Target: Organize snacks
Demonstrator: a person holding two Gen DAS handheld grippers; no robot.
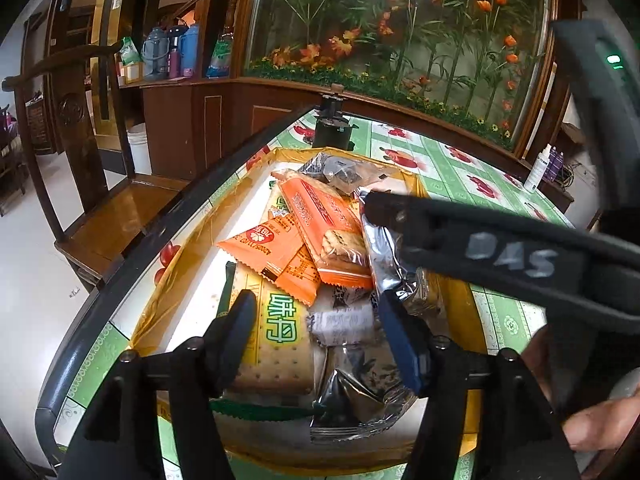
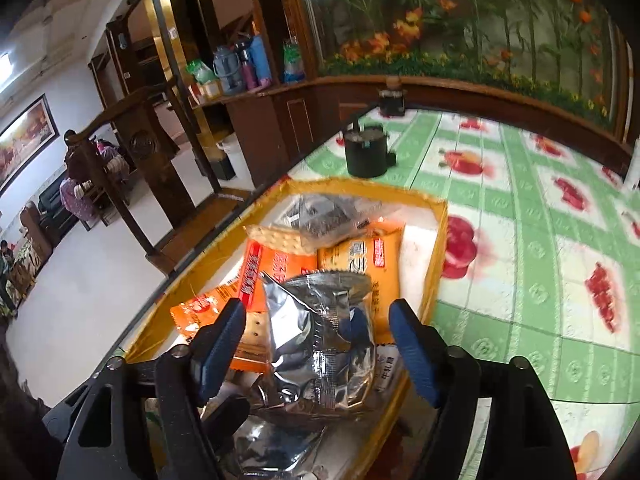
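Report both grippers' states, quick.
Left gripper: open, holding nothing, over the snack tray.
Right gripper: open, silver packet between its fingers, not clamped.

A yellow-gold rim is noted on the tray (image 1: 188, 240). Orange packets (image 1: 272, 254) with red-and-white print, a silver foil pack (image 2: 316, 344) and a cracker pack (image 1: 276, 336) lettered in green are recorded. The tablecloth (image 2: 520, 216) is checked green and white, with red fruit motifs.

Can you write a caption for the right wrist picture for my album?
Open right gripper above a silver snack packet in the yellow tray.
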